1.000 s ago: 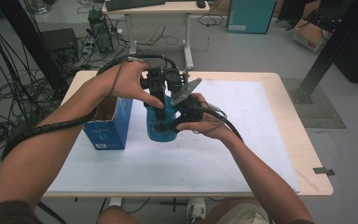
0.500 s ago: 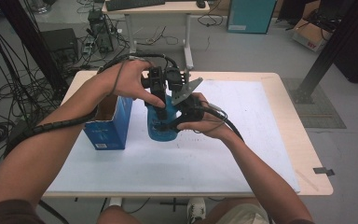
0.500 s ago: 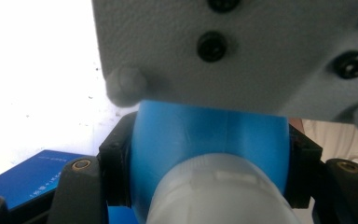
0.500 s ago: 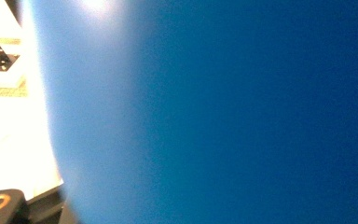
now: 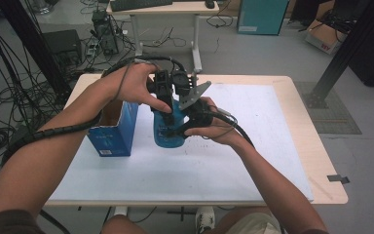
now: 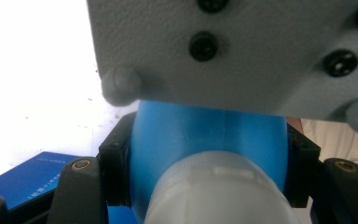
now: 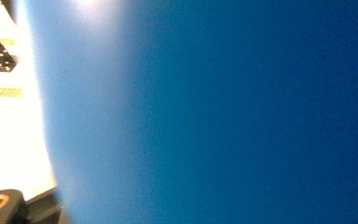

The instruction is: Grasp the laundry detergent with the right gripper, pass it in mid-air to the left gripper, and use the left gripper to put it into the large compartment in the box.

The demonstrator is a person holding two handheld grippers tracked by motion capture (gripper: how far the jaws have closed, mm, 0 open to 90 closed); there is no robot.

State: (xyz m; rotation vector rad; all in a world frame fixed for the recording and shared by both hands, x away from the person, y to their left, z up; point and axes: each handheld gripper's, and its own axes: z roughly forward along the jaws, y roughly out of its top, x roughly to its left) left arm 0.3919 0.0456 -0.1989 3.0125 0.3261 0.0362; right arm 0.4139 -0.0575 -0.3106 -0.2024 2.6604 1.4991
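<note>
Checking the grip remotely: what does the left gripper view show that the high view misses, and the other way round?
Left gripper view: the jaws of the left hand-held gripper stand on either side of the blue bottle, just behind its white cap.

High view: the open blue box beside the bottle, both hands, the right hand-held gripper at the bottle's side, and the white table.

Both: the bottle, the box and the grey plate.

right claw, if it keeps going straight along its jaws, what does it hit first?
The blue bottle. It sits right in front of the right claw, likely touching already, though depth is unclear. Grip state can't be read.
</note>
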